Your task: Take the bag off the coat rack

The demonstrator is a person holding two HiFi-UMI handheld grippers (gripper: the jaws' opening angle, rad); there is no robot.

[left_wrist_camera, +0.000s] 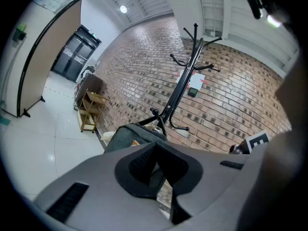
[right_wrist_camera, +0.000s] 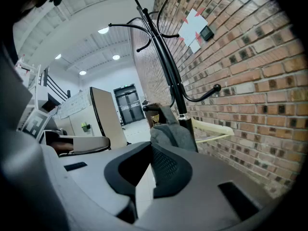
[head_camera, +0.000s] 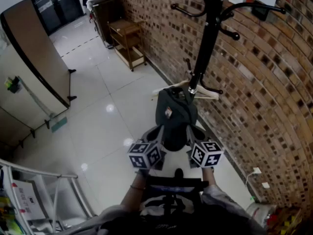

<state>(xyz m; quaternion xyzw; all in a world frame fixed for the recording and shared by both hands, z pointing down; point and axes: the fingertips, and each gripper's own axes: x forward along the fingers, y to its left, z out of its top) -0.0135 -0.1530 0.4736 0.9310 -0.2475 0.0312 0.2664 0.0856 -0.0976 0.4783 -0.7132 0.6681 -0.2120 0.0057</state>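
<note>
A dark grey bag [head_camera: 173, 114] hangs from a low hook on the black coat rack [head_camera: 208, 33], which stands against the brick wall. In the head view my left gripper [head_camera: 156, 132] and right gripper [head_camera: 193, 131] are raised side by side, flanking the bag's lower part. In the left gripper view the bag [left_wrist_camera: 126, 136] is just past my left gripper [left_wrist_camera: 156, 148], whose pads meet at the tip. In the right gripper view the bag [right_wrist_camera: 174, 131] and the rack pole [right_wrist_camera: 168, 76] stand a short way beyond my right gripper [right_wrist_camera: 151, 146], shut with nothing in it.
A pale hanger [head_camera: 205, 93] hangs on the rack beside the bag. A wooden shelf unit [head_camera: 128, 43] stands along the brick wall [head_camera: 264, 97] further back. A brown partition board [head_camera: 34, 58] is at the left. A metal frame [head_camera: 44, 190] is near my left side.
</note>
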